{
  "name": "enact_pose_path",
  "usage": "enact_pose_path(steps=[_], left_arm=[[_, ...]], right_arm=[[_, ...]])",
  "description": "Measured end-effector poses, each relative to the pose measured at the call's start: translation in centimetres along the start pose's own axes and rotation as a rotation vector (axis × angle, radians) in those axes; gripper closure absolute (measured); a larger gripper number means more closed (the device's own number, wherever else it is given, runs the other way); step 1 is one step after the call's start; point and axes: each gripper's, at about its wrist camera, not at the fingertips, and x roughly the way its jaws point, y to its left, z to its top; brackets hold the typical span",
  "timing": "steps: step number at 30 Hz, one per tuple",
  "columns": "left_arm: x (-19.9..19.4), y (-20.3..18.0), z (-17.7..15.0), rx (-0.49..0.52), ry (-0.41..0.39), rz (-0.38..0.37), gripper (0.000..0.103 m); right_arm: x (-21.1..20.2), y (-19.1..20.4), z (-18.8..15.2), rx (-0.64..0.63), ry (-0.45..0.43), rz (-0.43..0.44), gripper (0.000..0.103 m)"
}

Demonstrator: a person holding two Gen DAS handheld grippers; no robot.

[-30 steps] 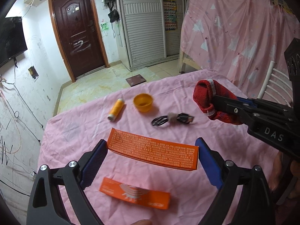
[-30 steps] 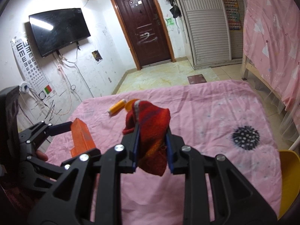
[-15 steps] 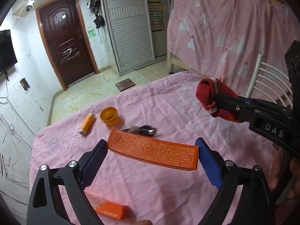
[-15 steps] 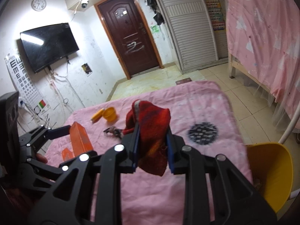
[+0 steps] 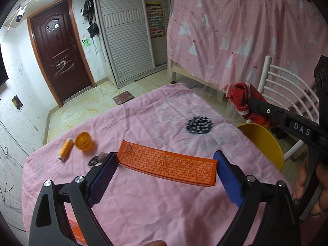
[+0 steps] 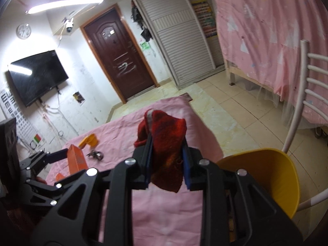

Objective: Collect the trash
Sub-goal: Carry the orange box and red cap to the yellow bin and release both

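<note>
My left gripper point(image 5: 165, 169) is shut on a long orange box point(image 5: 167, 165) and holds it above the pink table point(image 5: 143, 205). It also shows in the right wrist view point(image 6: 76, 160). My right gripper point(image 6: 167, 164) is shut on a red cloth point(image 6: 168, 143), held near the table's right edge, close to a yellow bin point(image 6: 266, 176). In the left wrist view the red cloth point(image 5: 242, 100) hangs just above and behind the yellow bin point(image 5: 262, 141).
On the table lie a yellow thread spool point(image 5: 65, 149), an orange cup point(image 5: 83, 141), a small dark tangle point(image 5: 96, 160), a black spiky pad point(image 5: 199, 124) and a second orange box point(image 5: 76, 233). A white chair point(image 5: 287, 94) stands behind the bin.
Both grippers have swung to the right with their loads. The red cloth now sits by the yellow bin, which has come into view. The table items have shifted left in view.
</note>
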Motion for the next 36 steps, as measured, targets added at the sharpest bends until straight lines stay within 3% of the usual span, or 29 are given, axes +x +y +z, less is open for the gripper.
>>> enact_pose_path(steps=[14, 25, 27, 29, 31, 36], left_arm=[[1.0, -4.9, 1.4, 0.036, -0.005, -0.039, 0.017], [1.4, -8.6, 2.8, 0.049, -0.006, -0.09, 0.017], [1.6, -9.1, 3.0, 0.05, -0.002, -0.098, 0.017], [1.7, -9.7, 3.1, 0.055, 0.001, -0.102, 0.017], [1.9, -10.2, 3.1, 0.061, 0.005, -0.102, 0.017], [2.8, -11.1, 3.5, 0.061, 0.021, -0.124, 0.017]], right_arm=[[-2.7, -8.1, 0.0, 0.148, -0.085, -0.11, 0.079], [-3.3, -10.7, -0.7, 0.18, -0.096, -0.192, 0.077], [-3.1, -11.2, -0.7, 0.182, -0.085, -0.204, 0.069], [-2.6, -11.4, -0.7, 0.174, -0.068, -0.215, 0.048], [-2.5, -11.7, -0.8, 0.18, -0.065, -0.212, 0.04], [-3.0, -12.5, -0.8, 0.211, -0.089, -0.218, 0.039]])
